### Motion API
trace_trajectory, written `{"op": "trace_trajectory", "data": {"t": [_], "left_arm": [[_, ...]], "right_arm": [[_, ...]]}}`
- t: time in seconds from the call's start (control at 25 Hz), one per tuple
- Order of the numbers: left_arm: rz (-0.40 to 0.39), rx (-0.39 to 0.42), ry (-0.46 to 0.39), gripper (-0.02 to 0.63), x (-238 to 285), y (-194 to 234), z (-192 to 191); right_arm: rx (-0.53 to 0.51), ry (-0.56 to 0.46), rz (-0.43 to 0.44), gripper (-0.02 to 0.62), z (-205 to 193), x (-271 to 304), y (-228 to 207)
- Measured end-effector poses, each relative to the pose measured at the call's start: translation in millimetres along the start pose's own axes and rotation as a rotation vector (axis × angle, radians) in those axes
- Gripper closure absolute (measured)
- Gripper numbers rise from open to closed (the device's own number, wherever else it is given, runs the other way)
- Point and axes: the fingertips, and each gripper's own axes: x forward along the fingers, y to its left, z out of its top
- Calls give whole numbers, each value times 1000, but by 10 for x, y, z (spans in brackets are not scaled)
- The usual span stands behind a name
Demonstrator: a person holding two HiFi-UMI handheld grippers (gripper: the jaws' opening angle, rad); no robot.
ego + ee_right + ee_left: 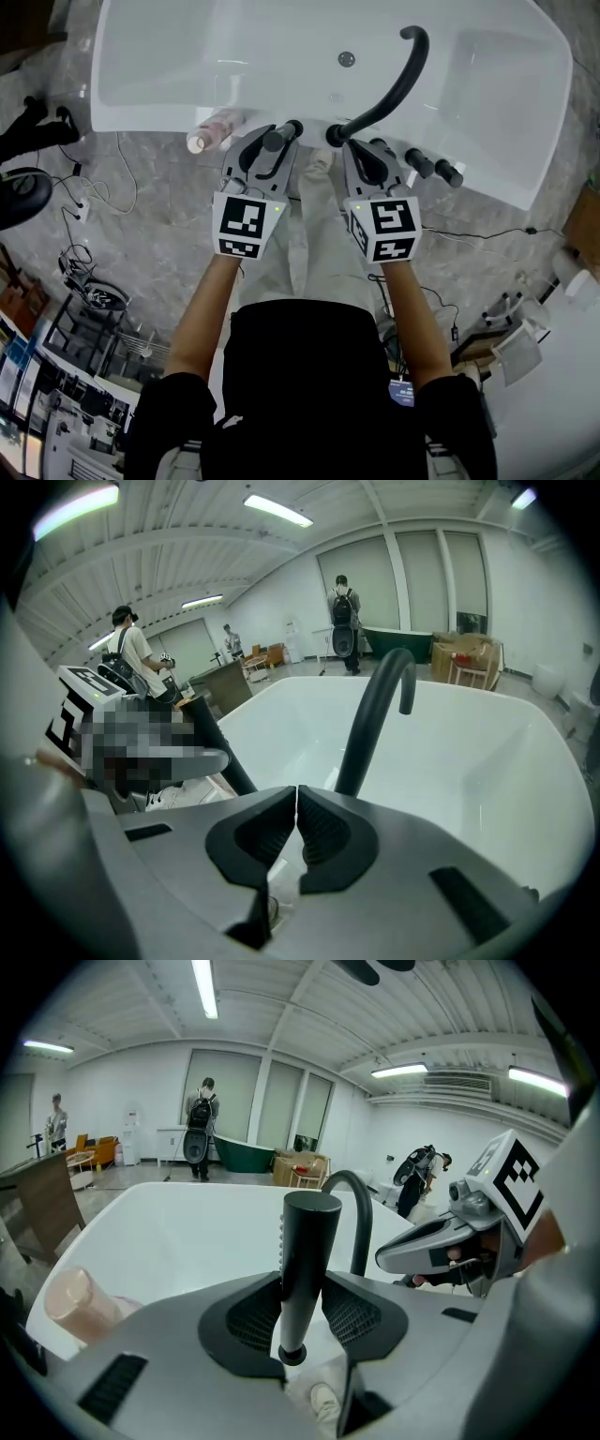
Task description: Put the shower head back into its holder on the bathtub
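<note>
Shower head [305, 1260] is clamped upright in your left gripper [302, 1312] — pads pinching the black handle from both sides, right over the near rim of the bathtub [487, 84]. Your right gripper [297, 829] is pinched closed with nothing in it (just beside the curved black spout [394, 82] on that same rim). Pinkish bottle [210, 132] lies on the rim too — left of the shower head.

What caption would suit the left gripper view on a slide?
Left gripper, fingers closed on the black shower head, before the white bathtub and its curved black faucet.
</note>
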Motion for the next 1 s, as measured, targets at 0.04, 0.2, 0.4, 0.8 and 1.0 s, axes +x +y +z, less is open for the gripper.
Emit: {"op": "trace_trajectory", "data": {"t": [0.04, 0.2, 0.4, 0.8, 1.0], "left_arm": [[-2, 3, 3, 462, 10, 0, -22], [-19, 5, 8, 462, 43, -16, -113], [-30, 17, 1, 462, 107, -19, -234], [-25, 36, 36, 461, 241, -25, -425], [-11, 49, 39, 461, 279, -35, -500]], "right_arm": [[2, 1, 1, 572, -11, 10, 6], [8, 6, 5, 572, -50, 52, 32], [9, 25, 12, 572, -144, 111, 45], [15, 38, 13, 572, -225, 166, 13], [18, 40, 4, 572, -253, 187, -20]]}}
